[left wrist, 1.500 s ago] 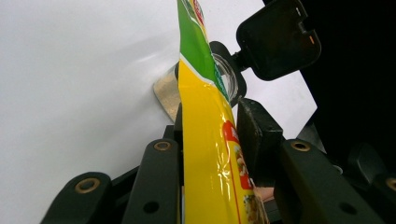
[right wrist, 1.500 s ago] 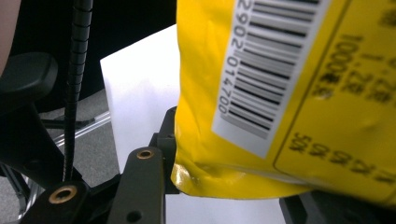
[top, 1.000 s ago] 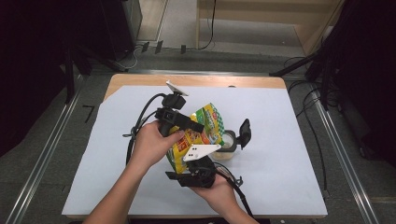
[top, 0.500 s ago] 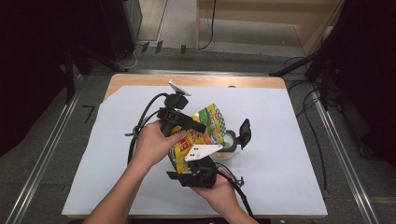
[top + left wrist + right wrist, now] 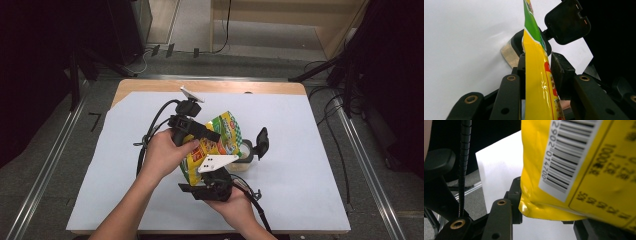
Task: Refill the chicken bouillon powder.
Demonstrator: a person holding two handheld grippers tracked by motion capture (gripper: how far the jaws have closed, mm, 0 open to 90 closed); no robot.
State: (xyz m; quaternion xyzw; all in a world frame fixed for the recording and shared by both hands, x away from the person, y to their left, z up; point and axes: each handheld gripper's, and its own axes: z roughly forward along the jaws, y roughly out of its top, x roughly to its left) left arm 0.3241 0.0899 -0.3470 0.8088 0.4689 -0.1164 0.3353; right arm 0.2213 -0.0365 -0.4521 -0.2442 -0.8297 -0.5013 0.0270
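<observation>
Both grippers clamp one snack bag

Nearest, the right gripper [image 5: 212,172] clenches the bottom corner of the glossy yellow-and-green plastic snack bag [image 5: 215,145], its barcode panel [image 5: 566,157] facing the right gripper view. Just beyond, the left gripper [image 5: 200,134] pinches the bag's upper part edge-on. Behind the bag, a small clear container [image 5: 242,162] with an open black flip lid [image 5: 261,142] stands on the white sheet-covered table [image 5: 300,150].

The high view looks forward and down over the whole worktop [image 5: 310,150] from above. Each gripper view sits close behind its own fingers. All three share the yellow packet [image 5: 220,142] [image 5: 536,82] [image 5: 579,170].
</observation>
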